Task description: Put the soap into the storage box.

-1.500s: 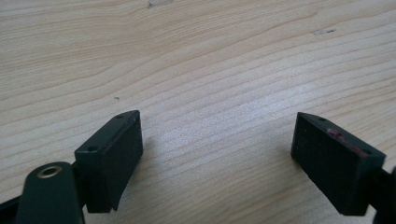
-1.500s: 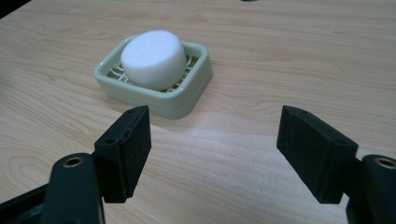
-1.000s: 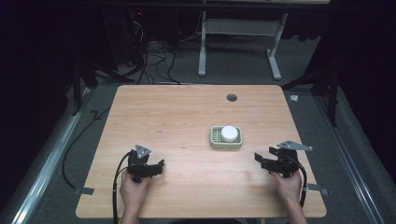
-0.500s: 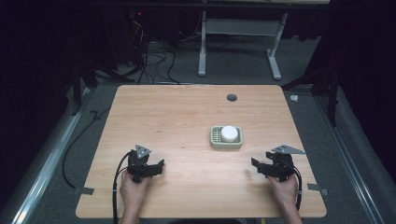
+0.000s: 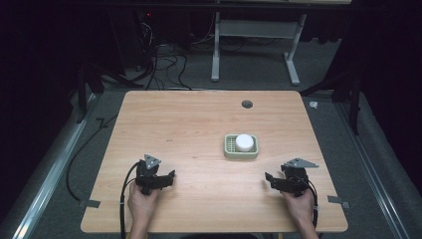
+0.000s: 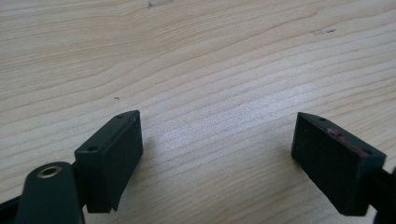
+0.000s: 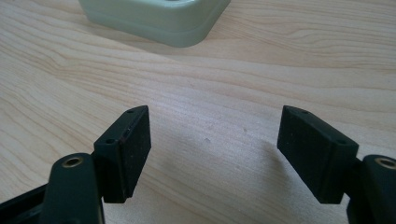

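The right gripper (image 5: 278,181) has its fingers (image 7: 128,149) spread wide, nothing between them, low over the table (image 5: 199,124). The left gripper (image 5: 161,178) likewise has its fingers (image 6: 112,156) spread and empty above bare wood. Each is held in a hand near the table's front edge, well apart from the other. The table is light wood-grain laminate with a round cable port (image 5: 247,104) near its far edge. A pale green soap dish (image 5: 241,151) sits right of centre, beyond the right gripper, holding a white round soap (image 5: 245,142). No writing is legible. Grey carpet, cables and a white metal frame (image 5: 254,35) lie behind in a dark room.
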Demonstrator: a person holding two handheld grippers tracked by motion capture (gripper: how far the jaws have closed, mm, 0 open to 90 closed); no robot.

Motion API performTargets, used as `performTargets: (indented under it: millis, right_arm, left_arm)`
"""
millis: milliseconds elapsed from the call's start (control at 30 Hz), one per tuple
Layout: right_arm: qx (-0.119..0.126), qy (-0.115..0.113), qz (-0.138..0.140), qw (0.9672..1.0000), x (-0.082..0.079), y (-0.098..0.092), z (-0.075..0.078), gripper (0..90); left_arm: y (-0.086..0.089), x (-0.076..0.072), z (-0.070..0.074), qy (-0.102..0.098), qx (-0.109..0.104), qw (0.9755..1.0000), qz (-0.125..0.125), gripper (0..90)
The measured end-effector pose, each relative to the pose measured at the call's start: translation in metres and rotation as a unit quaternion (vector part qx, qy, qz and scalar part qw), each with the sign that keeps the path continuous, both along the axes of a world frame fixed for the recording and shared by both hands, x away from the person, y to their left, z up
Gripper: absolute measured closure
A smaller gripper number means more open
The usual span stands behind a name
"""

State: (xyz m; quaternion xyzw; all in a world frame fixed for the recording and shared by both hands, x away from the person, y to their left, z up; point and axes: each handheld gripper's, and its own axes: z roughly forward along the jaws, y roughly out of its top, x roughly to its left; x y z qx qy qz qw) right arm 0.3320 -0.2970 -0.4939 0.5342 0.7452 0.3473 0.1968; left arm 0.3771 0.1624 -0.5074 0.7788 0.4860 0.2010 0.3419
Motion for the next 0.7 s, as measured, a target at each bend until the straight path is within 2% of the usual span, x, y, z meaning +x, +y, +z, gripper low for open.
performTargets:
  millis: [67, 167, 400, 700]
  right_arm:
    - [-0.005, 0.001, -0.001, 1.0000, -0.001, 0.002, -0.002, 26.5]
    - [-0.028, -0.004, 0.001, 0.9996, -0.002, 0.006, -0.002, 26.4]
    - [-0.046, -0.004, 0.006, 0.9989, -0.002, 0.010, -0.007, 25.7]
    - [-0.045, -0.006, 0.009, 0.9989, -0.001, 0.011, -0.008, 25.2]
  left_arm:
    - [0.000, 0.000, 0.000, 0.000, 0.000, 1.0000, 0.000, 17.0]
    - [0.000, 0.000, 0.000, 0.000, 0.000, 1.0000, 0.000, 17.0]
    - [0.000, 0.000, 0.000, 0.000, 0.000, 1.0000, 0.000, 17.0]
    - [0.000, 0.000, 0.000, -0.001, 0.000, 1.0000, 0.001, 16.9]
